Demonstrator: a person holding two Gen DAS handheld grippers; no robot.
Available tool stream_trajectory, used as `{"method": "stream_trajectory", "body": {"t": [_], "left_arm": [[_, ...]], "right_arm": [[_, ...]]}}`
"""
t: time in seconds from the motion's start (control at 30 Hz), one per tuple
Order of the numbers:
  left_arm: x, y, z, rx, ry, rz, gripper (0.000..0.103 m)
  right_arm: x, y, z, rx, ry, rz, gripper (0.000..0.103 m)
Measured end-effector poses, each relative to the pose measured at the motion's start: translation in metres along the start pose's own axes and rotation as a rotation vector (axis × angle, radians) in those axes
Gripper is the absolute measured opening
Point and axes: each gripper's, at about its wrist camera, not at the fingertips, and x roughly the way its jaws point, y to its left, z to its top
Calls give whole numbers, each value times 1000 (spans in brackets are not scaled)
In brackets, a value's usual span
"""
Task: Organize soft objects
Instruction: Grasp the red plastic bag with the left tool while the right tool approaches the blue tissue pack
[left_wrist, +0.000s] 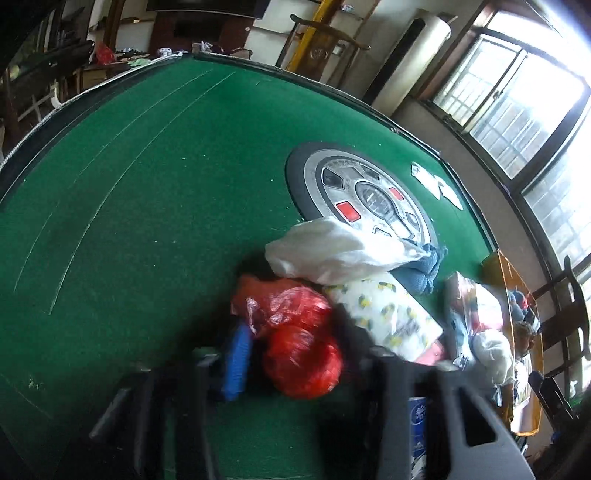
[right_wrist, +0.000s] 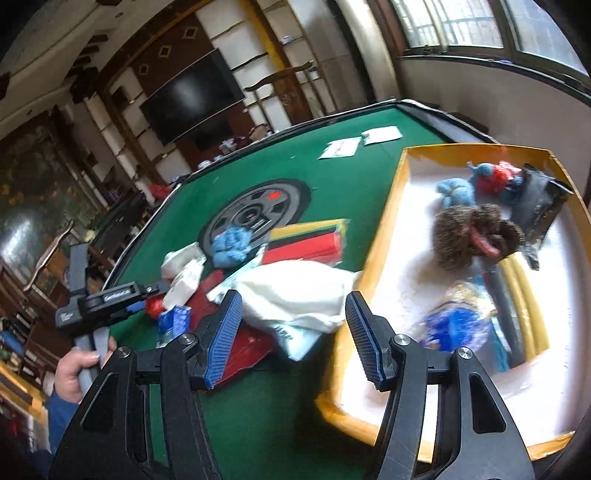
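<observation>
A heap of soft objects lies on the green surface (right_wrist: 332, 192) beside a yellow-rimmed tray (right_wrist: 384, 221), with a printed wheel mat (left_wrist: 332, 173) toward the surface's far side. The left gripper (left_wrist: 295, 354), gripped by a person's hand (right_wrist: 79, 365), is at the near edge of the heap, its jaws clamped on a red plastic bag (left_wrist: 303, 354) (one blue pad (left_wrist: 236, 362) shows against the bag's side; the other is blurred and dark). Behind the red bag sit a white plastic bag (left_wrist: 332, 254), a lemon-print pack (left_wrist: 384, 314) and a blue knitted cloth (left_wrist: 424, 273). The right gripper (right_wrist: 293, 339) hovers over the heap's tray-side end, its jaws apart and empty, with a white cloth bundle (right_wrist: 295, 295) below, between the pads. Inside the tray rest a brown knitted piece (right_wrist: 469, 232), a light blue soft toy (right_wrist: 456, 192), a red-and-blue toy (right_wrist: 495, 181) and a dark packet (right_wrist: 539, 199). Two paper slips (right_wrist: 362, 142) lie near the surface's far edge.
</observation>
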Motion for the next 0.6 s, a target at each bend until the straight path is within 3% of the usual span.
{"method": "stream_trajectory", "body": {"t": [0.13, 0.4, 0.6], "left_arm": [[-5, -2, -1, 39, -27, 65, 34], [-10, 22, 6, -22, -39, 101, 34], [-7, 21, 9, -34, -41, 98, 34]], "right_arm": [[6, 17, -5, -45, 33, 43, 59], [44, 78, -22, -159, 175, 147, 59], [88, 128, -39, -276, 273, 120, 59]]}}
